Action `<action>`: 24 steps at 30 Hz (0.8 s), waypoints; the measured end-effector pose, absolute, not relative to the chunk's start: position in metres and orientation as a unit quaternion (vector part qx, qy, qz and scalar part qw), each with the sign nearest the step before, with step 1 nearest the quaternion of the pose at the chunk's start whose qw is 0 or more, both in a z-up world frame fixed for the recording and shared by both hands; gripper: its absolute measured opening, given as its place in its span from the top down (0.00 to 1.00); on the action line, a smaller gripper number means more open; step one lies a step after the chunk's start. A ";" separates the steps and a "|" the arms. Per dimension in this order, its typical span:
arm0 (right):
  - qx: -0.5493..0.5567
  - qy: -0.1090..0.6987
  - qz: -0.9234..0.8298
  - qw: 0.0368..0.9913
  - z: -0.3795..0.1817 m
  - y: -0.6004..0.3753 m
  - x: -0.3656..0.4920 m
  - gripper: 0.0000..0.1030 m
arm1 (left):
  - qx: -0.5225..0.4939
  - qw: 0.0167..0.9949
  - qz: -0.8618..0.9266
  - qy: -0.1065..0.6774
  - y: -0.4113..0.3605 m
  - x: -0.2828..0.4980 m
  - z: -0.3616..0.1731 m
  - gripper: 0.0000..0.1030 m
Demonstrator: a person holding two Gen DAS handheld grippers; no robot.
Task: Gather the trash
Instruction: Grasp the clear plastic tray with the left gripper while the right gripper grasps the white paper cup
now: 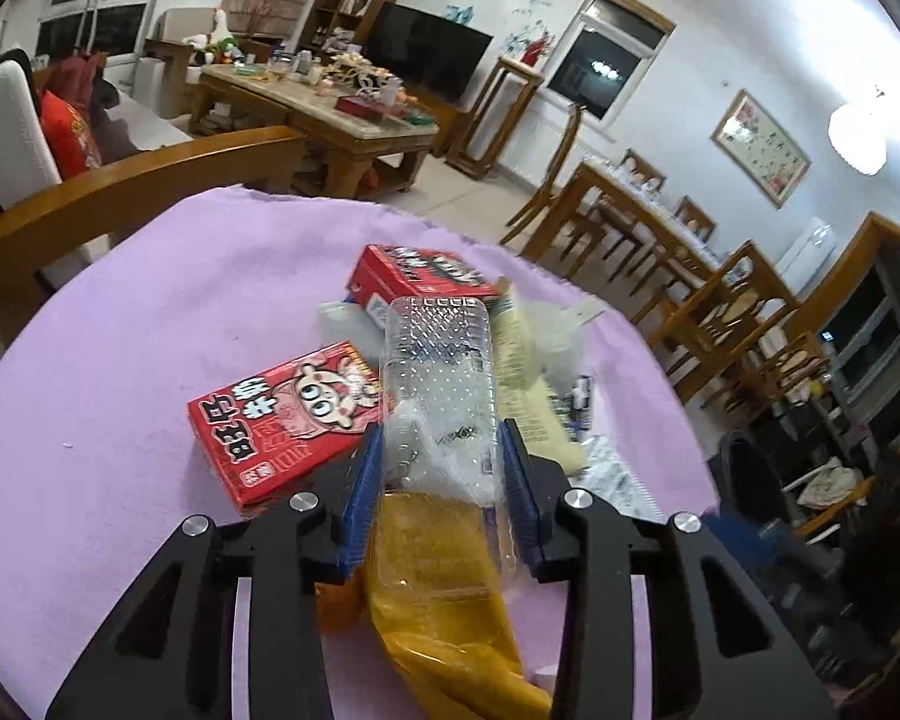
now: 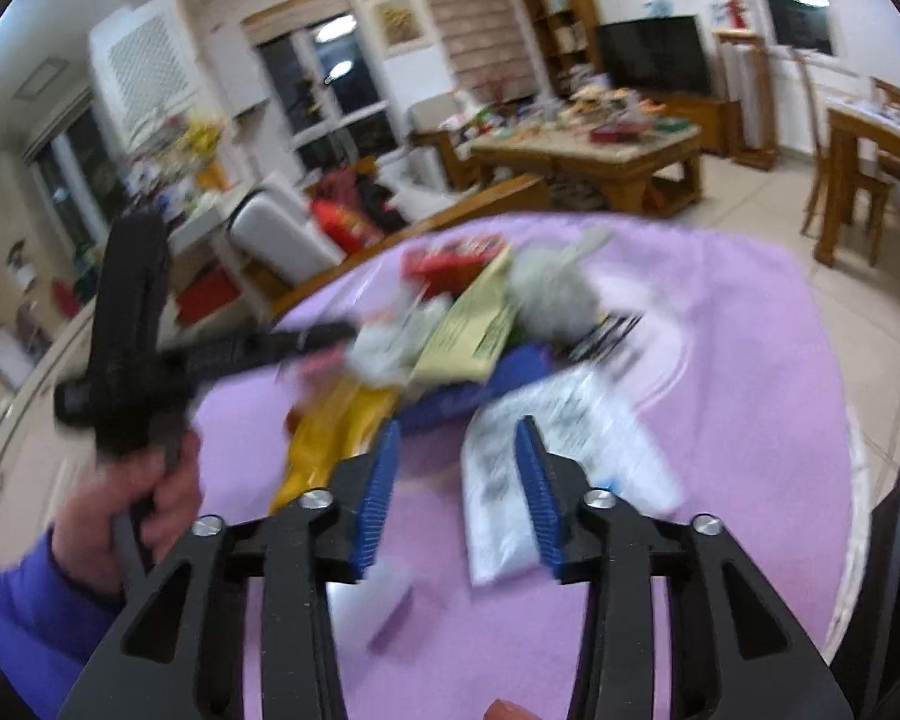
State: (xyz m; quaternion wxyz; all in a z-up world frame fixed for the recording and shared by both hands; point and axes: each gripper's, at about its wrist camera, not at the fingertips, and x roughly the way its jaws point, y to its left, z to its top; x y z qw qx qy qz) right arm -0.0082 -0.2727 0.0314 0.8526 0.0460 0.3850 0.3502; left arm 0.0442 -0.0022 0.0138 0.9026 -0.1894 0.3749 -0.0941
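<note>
A pile of trash lies on the purple-covered table [image 1: 120,330]. My left gripper [image 1: 442,429] is shut on a clear, crumpled plastic bottle [image 1: 441,360], its blue pads pressing both sides of the lower half. Under it lies a yellow wrapper [image 1: 438,600]. To the left are two red drink cartons [image 1: 282,420] [image 1: 417,276], and to the right a pale yellow packet [image 1: 519,372]. In the blurred right wrist view my right gripper [image 2: 461,423] stands open above a white printed wrapper [image 2: 570,438], gripping nothing. The left gripper [image 2: 330,339] reaches into the pile from the left, held by a hand [image 2: 144,492].
A wooden chair back [image 1: 150,180] curves behind the table's far edge. A dark object [image 1: 744,480] stands off the table's right side. Farther off are a cluttered coffee table [image 1: 330,114] and a dining table with chairs [image 1: 660,228]. A blue packet [image 2: 480,390] lies in the pile.
</note>
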 end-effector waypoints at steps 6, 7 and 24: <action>0.015 0.454 0.373 0.810 0.000 -0.241 -0.028 0.36 | -0.208 0.903 -0.116 0.357 -0.004 0.040 0.020 0.63; 0.012 0.463 0.373 0.804 -0.006 -0.234 -0.030 0.36 | -0.210 0.903 -0.119 0.355 -0.004 0.040 0.021 0.63; 0.069 0.369 0.288 0.881 0.040 -0.311 -0.053 0.61 | -0.184 0.900 -0.206 0.338 -0.046 0.040 0.050 0.63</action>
